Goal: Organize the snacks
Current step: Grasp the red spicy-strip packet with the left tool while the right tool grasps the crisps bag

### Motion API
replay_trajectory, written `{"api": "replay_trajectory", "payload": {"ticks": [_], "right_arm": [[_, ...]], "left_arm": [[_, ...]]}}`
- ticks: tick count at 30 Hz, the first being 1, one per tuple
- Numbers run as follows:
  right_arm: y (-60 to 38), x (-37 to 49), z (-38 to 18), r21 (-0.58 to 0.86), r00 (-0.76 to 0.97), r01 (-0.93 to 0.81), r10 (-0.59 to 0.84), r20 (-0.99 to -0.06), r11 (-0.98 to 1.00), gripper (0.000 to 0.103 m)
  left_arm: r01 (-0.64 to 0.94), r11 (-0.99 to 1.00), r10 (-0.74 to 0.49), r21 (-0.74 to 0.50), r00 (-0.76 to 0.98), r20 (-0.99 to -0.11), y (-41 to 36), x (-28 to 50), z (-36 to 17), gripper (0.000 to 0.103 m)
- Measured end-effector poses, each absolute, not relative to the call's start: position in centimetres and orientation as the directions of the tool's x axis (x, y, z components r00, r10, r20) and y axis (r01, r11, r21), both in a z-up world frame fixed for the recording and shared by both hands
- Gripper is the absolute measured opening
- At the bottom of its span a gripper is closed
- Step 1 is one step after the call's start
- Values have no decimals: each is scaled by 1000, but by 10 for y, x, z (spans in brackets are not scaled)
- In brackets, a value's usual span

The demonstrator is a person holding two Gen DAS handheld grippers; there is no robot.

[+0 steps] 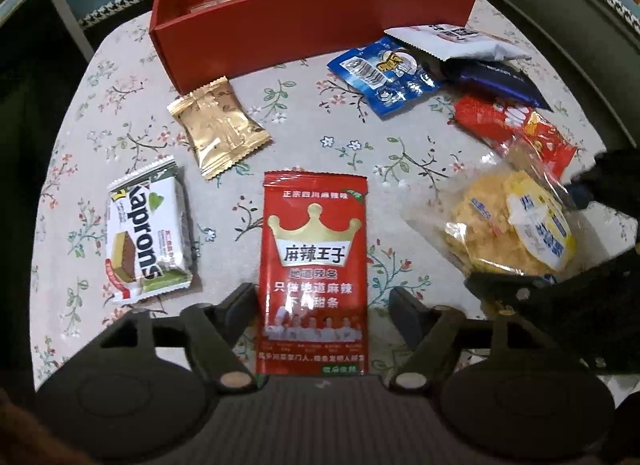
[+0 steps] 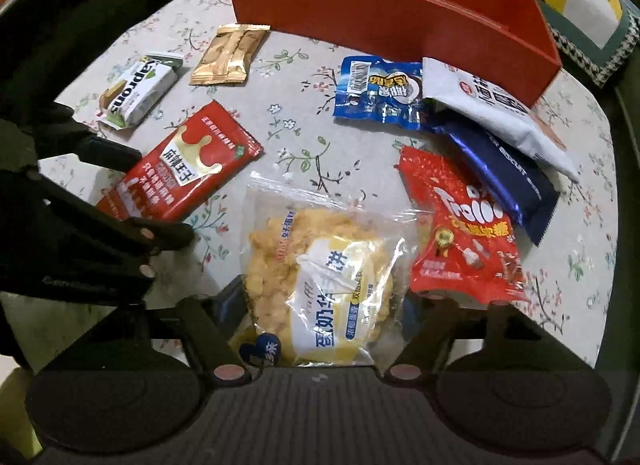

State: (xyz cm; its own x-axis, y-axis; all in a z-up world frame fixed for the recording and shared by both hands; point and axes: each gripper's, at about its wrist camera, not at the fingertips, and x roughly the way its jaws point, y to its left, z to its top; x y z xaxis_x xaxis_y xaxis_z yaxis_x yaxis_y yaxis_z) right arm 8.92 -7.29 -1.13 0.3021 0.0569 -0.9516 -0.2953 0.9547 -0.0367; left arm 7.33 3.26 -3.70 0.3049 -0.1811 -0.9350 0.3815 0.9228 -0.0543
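On floral tablecloth (image 1: pixel 304 113): left gripper (image 1: pixel 320 297) spread wide, straddling red sachet (image 1: pixel 316 257) untouched; right gripper (image 2: pixel 320 305) clamps cracker bag (image 2: pixel 320 277)

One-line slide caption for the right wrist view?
Right gripper straddles a clear cracker bag; other snacks lie before the red box.

Red crown packet (image 1: pixel 316 265) lies flat between the left claw's (image 1: pixel 320 301) spread fingers, untouched. Clear cracker bag (image 2: pixel 320 285) sits between the right claw's (image 2: pixel 324 305) fingers. Red box (image 1: pixel 304 17) stands far ahead; remaining packets lie scattered between.
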Motion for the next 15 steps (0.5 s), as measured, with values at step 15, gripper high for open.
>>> {"api": "replay_trajectory", "payload": {"ticks": [15], "right_arm": [[-87,71,16,13,371,-255,111,-922,967,55]], "left_arm": [[312,945,-204,-100,322,-925,36,69,-23,77]]}}
